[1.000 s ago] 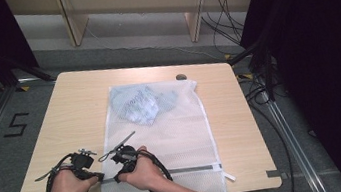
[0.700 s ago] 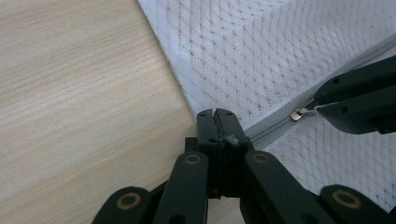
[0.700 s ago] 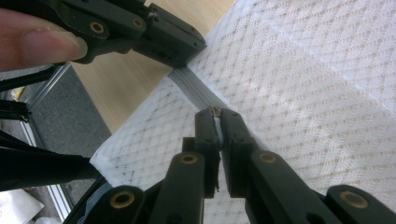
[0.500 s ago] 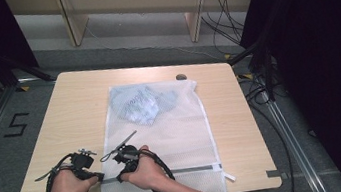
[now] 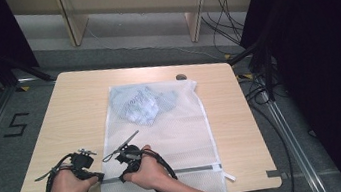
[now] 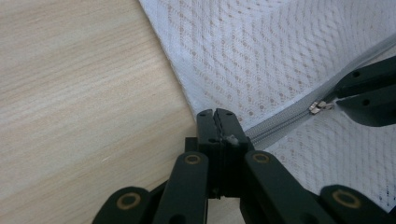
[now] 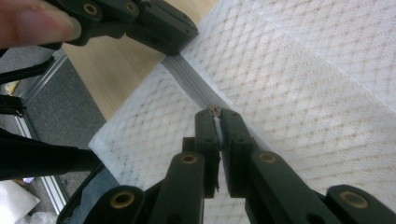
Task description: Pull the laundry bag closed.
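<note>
Pale wood desk [image 5: 75, 114], dark floor around it, cables at the far right. Left tongs [image 6: 218, 122] are pressed together, pinching the near-left end of the grey zipper [image 6: 280, 122] at the edge of the white mesh laundry bag [image 5: 165, 142]. Right tongs [image 7: 215, 116] are clamped on the zipper pull [image 7: 215, 110], just beside the left pair. Judgement: the zip-closing step has barely begun. To do it well, hold the left end taut as an anchor and draw the pull straight along the track, low and steady, so the mesh does not bunch. The bag lies flat, stretching away from both tongs; folded clothes [image 5: 139, 103] sit at its far end.
</note>
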`<state>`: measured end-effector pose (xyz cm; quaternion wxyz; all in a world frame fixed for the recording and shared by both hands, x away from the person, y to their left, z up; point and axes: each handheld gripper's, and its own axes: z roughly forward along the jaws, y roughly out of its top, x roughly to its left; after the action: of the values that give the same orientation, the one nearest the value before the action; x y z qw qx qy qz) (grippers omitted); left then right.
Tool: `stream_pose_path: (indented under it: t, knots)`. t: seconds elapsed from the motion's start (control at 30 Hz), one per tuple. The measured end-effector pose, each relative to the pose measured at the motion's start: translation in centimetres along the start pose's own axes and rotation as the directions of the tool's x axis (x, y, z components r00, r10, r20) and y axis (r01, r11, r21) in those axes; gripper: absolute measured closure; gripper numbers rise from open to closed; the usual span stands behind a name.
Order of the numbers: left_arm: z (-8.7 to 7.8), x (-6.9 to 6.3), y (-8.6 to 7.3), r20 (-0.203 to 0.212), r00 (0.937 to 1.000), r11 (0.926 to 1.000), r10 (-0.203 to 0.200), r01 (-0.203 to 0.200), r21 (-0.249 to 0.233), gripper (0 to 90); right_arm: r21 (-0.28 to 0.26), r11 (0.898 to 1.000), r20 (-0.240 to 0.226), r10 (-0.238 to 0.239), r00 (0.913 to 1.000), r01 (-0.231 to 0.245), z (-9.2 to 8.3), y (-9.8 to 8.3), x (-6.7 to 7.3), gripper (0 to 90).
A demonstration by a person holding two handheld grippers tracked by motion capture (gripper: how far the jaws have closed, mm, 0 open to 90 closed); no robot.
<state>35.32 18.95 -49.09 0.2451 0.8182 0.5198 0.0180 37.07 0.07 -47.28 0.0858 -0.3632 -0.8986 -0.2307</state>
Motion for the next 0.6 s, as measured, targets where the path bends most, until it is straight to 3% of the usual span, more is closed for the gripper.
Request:
stream_pose_path:
  t: [0.1,0.13,0.27,0.37,0.43,0.47,0.5,0.6]
  knots:
    - [-0.01,0.01,0.01,0.000,1.0000,1.0000,0.002,-0.002,0.002,89.4,-0.006,1.000,-0.005,-0.004,1.0000,0.004,-0.21,-0.13,-0.24,87.1]
    - [0.02,-0.04,0.01,-0.003,1.0000,1.0000,-0.002,0.002,0.000,89.4,0.000,1.000,-0.005,0.017,0.9998,-0.017,-0.28,-0.19,-0.12,87.1]
    - [0.04,-0.06,-0.01,-0.005,1.0000,1.0000,-0.003,0.003,-0.003,89.4,-0.010,1.000,-0.002,-0.015,0.9999,0.015,-0.34,-0.33,-0.47,87.1]
    - [-0.01,-0.09,0.02,-0.001,1.0000,1.0000,-0.003,0.003,0.004,89.4,-0.004,1.000,-0.002,0.000,1.0000,0.000,-0.43,-0.44,-0.45,87.1]
    - [-0.02,-0.01,0.02,-0.001,1.0000,1.0000,0.007,-0.007,0.004,89.4,-0.003,1.000,-0.005,-0.007,1.0000,0.007,-0.42,-0.46,-0.54,87.1]
    - [-0.01,-0.07,0.00,-0.005,1.0000,1.0000,-0.003,0.003,0.001,89.4,-0.011,0.999,0.000,-0.040,0.9992,0.040,-0.46,-0.46,-0.78,87.1]
    - [0.00,-0.07,0.00,-0.003,1.0000,1.0000,-0.002,0.002,0.001,89.4,0.003,1.000,0.000,0.003,1.0000,-0.003,-0.60,-0.53,-0.56,87.1]
    - [0.01,-0.12,0.00,0.000,1.0000,1.0000,-0.004,0.004,0.000,89.4,-0.002,1.000,0.002,-0.005,1.0000,0.005,-0.62,-0.61,-0.71,87.1]
